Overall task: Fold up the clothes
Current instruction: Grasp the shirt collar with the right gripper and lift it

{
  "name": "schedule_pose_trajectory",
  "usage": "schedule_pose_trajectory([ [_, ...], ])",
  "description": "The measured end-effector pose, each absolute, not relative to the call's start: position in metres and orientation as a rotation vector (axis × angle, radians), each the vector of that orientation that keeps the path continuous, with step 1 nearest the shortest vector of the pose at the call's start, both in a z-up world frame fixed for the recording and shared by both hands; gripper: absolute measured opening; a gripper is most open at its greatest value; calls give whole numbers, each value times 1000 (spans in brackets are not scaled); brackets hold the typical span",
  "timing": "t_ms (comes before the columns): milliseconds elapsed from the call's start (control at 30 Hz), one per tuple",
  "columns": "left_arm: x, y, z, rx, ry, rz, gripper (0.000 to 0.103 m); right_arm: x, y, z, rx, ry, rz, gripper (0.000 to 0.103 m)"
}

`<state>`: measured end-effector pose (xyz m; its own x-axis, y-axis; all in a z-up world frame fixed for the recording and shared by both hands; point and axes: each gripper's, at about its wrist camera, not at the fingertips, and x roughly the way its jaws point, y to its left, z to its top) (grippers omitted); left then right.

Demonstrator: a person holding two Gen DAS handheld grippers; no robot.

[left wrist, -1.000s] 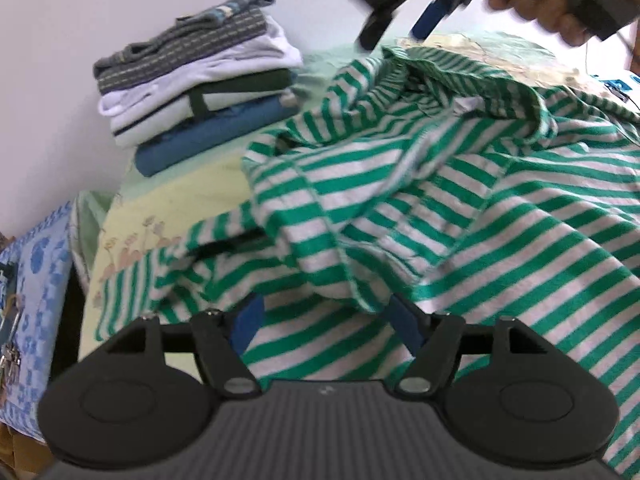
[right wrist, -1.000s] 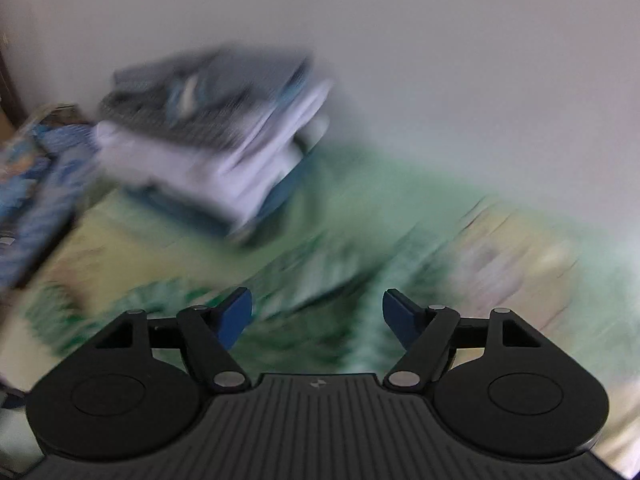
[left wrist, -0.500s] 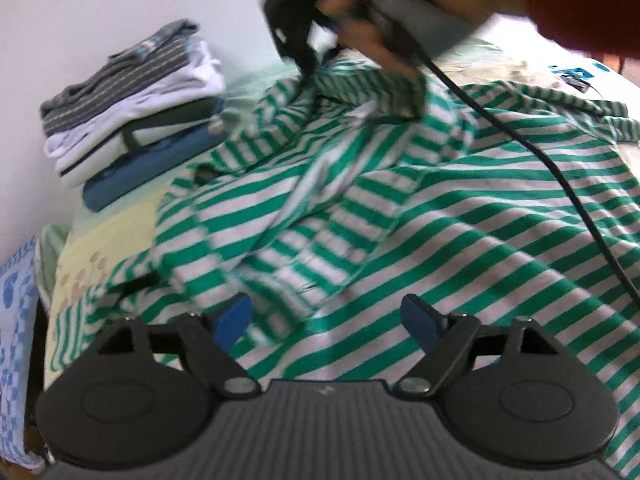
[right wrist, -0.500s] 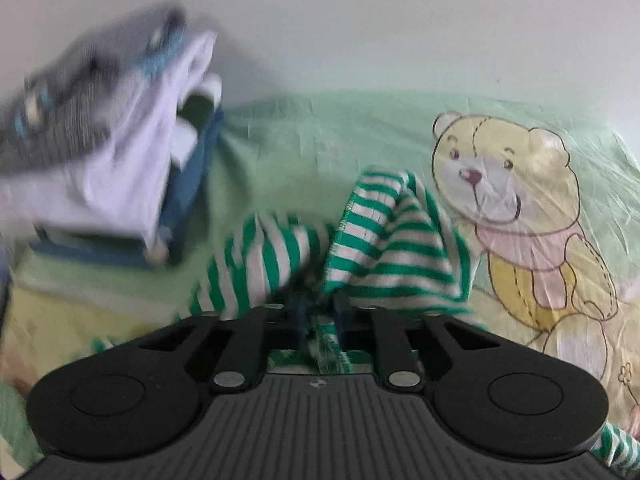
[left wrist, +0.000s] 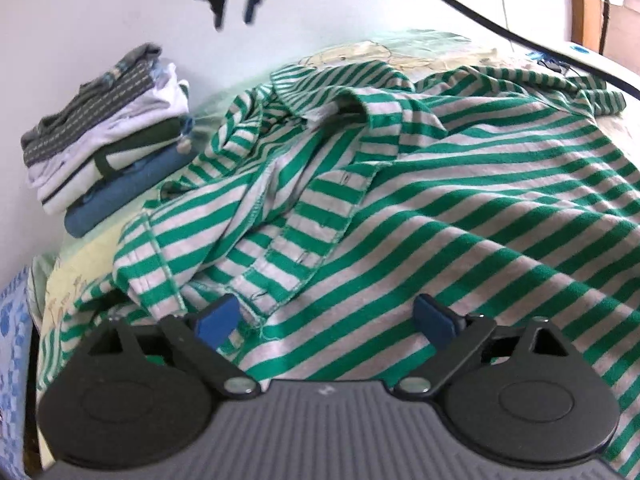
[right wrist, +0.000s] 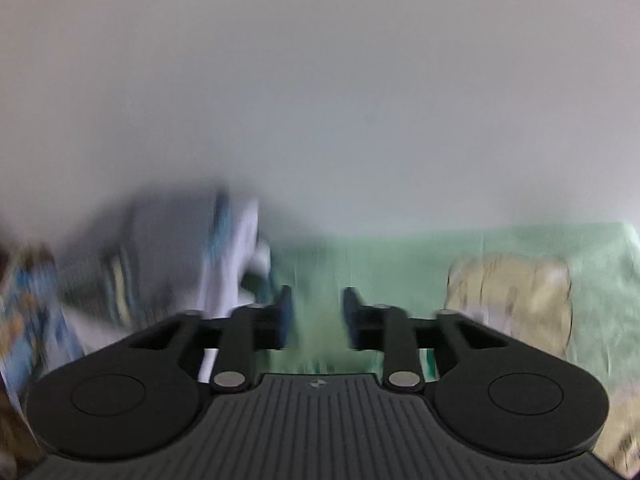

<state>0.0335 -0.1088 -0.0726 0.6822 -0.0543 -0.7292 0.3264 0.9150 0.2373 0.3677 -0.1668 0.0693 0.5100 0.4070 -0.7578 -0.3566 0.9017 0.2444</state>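
Bed sheet (left wrist: 420, 46), pale green with a bear print, is taking up the whole surface and running back to a white wall. Striped polo shirt (left wrist: 460, 208), green and white, is lying spread but rumpled across most of the bed, filling the left view from 9 through 3 o'clock, with collar and button placket bunching near centre and one sleeve trailing off at 2 o'clock. Stack of folded clothes (left wrist: 108, 136) is sitting at 10 o'clock against the wall, well apart from the shirt body. Left gripper (left wrist: 328, 318) is hovering low over the placket; its jaws have just been opening and are standing wide apart, cloth below them, not pinched. Right gripper (right wrist: 316, 316) is hanging up at 12 o'clock in the left view, clear of the shirt; its jaws have just been opening from a near-closed pinch and are standing partly apart, nothing between them. Judgement: knit cotton, light, limp, not slippery, so it's going to sag and drag. Best holds are looking like shoulder seams or hem corners, one per gripper, single layer only, avoiding the bunched collar.
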Motion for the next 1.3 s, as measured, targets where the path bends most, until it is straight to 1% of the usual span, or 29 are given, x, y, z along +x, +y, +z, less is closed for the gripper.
schedule_pose_trajectory([
  [33,33,-108,-73,354,797,-221,95,358,-161,59,18,941,463,39],
  [67,32,-107,-73,344,796,-222,95,352,-158,48,-4,966,445,47],
  [100,32,-107,-73,337,795,-221,95,346,-156,35,-20,994,421,50],
  [233,31,-107,-74,329,791,-218,96,337,-155,-5,71,1081,398,51],
  [300,31,-106,-74,327,791,-214,98,337,-155,-19,143,1098,423,48],
  [333,32,-106,-74,324,792,-211,99,336,-154,-24,167,1099,426,38],
  [367,32,-105,-74,319,793,-209,99,337,-151,-29,164,1106,426,14],
  [400,32,-104,-75,311,794,-208,99,341,-151,-29,150,1100,424,9],
  [467,31,-102,-75,289,792,-205,99,349,-151,-23,137,1066,425,9],
  [767,25,-96,-80,221,753,-176,102,402,-184,94,262,710,349,8],
  [900,21,-89,-86,136,736,-161,102,419,-193,125,266,601,296,8],
  [1033,21,-90,-86,131,730,-159,102,426,-191,130,237,493,268,8],
  [1167,21,-90,-86,127,726,-156,102,436,-188,119,214,425,244,9],
  [1200,21,-90,-86,124,726,-156,102,439,-184,112,188,431,251,9],
  [1300,22,-89,-86,113,730,-157,102,451,-166,82,68,546,252,9],
])
